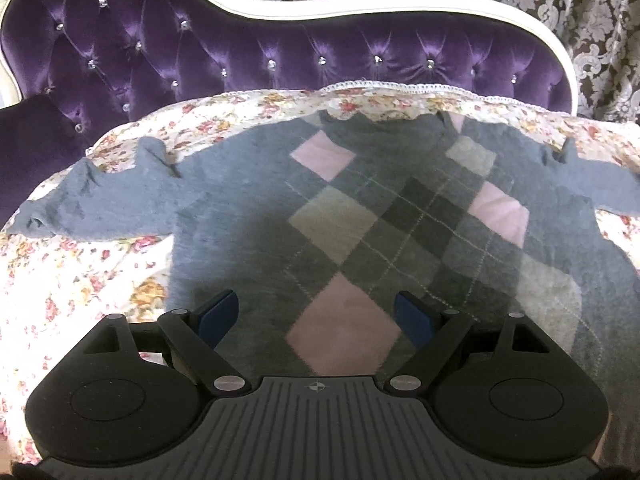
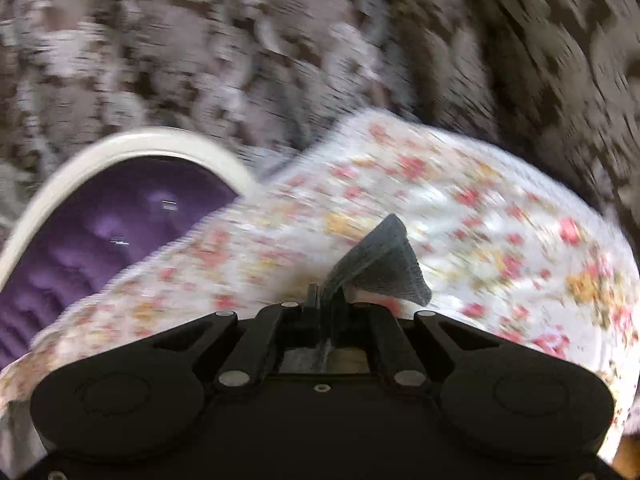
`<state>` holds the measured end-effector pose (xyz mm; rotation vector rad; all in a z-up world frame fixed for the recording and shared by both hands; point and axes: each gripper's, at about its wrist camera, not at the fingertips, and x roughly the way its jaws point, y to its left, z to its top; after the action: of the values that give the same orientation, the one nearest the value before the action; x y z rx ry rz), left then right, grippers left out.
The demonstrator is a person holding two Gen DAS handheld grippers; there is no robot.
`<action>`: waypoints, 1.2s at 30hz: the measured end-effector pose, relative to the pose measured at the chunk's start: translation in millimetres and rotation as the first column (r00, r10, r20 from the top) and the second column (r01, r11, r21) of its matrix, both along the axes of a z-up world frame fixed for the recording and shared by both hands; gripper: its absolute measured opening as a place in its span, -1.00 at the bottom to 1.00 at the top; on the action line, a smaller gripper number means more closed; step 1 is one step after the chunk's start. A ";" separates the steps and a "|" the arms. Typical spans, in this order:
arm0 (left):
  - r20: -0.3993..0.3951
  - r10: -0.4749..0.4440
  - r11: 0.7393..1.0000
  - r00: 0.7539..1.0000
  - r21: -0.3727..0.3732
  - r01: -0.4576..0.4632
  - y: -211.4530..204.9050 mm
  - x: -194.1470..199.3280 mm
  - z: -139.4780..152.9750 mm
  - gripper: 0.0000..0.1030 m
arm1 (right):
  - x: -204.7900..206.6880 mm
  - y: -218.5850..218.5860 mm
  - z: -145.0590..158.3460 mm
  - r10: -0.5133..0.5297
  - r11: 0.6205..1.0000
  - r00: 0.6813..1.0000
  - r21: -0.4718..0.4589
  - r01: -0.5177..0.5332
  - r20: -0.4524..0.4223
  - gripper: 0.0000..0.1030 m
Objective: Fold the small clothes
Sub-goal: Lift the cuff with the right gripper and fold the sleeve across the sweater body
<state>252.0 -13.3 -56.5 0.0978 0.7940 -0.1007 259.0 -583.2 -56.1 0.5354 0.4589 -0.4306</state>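
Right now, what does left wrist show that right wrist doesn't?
Left wrist only: the whole grey argyle sweater spread flat on the bed, both sleeves out, and the left hand-held gripper open above its hem.

Right wrist only: the right hand-held gripper shut on a ribbed grey edge of the sweater; the picture is motion-blurred.

Both: floral bedspread, purple tufted headboard, damask curtain.

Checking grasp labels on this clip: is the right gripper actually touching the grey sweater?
Touching. In the right wrist view the right gripper has its jaws shut on a fold of the grey sweater, which fans out from between the fingertips.
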 end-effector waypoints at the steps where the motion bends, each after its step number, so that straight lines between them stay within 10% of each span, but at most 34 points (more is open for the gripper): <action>1: -0.001 0.002 1.000 1.000 -0.006 -0.002 3.2 -1.3 1.8 0.64 | 0.8 9.5 12.2 0.025 1.000 1.000 -0.016 -0.025 0.015 -0.78; 8: -0.008 0.025 0.999 1.000 -0.047 -0.025 27.0 -10.1 9.3 0.64 | 19.4 117.2 107.7 0.274 0.958 0.954 -0.118 -0.260 0.119 -0.78; 15: -0.010 0.069 0.993 0.998 -0.098 -0.070 59.5 -16.8 14.5 0.64 | 60.7 263.3 146.7 0.549 0.834 0.820 -0.160 -0.527 0.161 -0.78; 29: -0.074 0.174 0.975 0.982 -0.128 -0.183 116.9 -14.6 2.8 0.65 | 149.4 492.3 19.9 0.786 0.597 0.608 -0.120 -0.793 -0.109 -0.76; 32: -0.088 0.180 0.971 0.980 -0.141 -0.191 123.7 -10.3 0.4 0.64 | 145.9 503.3 -1.4 0.817 0.558 0.564 -0.082 -0.825 -0.116 -0.63; 36: -0.089 0.166 0.968 0.982 -0.178 -0.179 126.3 -1.9 2.5 0.64 | 128.7 487.7 3.4 0.850 0.523 0.525 -0.052 -0.851 -0.040 0.41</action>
<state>250.1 113.0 -53.9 -0.1520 0.8593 -0.0124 387.7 -95.5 -52.7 0.1807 0.6578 0.5270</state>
